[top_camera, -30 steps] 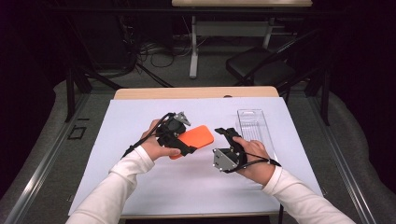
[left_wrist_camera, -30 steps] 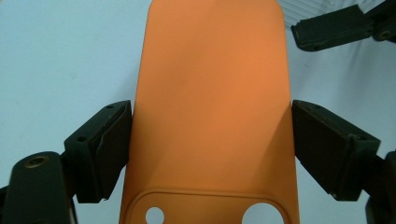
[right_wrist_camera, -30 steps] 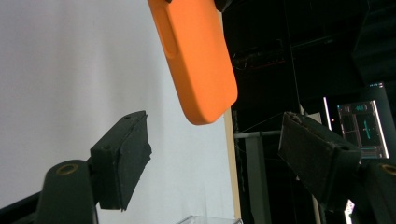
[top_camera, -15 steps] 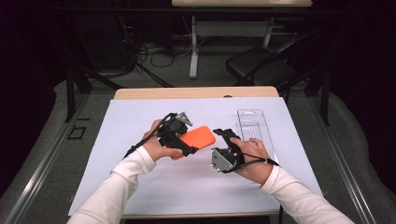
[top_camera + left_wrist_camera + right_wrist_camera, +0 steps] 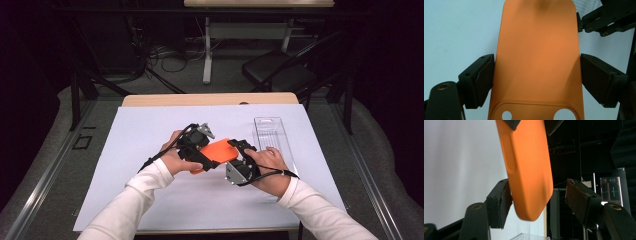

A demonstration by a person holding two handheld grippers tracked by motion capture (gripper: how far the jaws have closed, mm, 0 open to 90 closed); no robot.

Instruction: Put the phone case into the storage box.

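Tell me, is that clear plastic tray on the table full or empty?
Empty: the clear tray lies flat on the white sheet, which shows through it.

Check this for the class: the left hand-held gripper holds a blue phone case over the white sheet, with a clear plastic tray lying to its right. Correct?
Not quite. The phone case is orange, not blue, as the left gripper view shows. The rest stands: the left hand-held gripper holds it over the white sheet, with the clear plastic tray to its right.

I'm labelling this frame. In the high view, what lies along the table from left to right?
Left gripper → orange phone case → right gripper → clear plastic tray, all over the white sheet.
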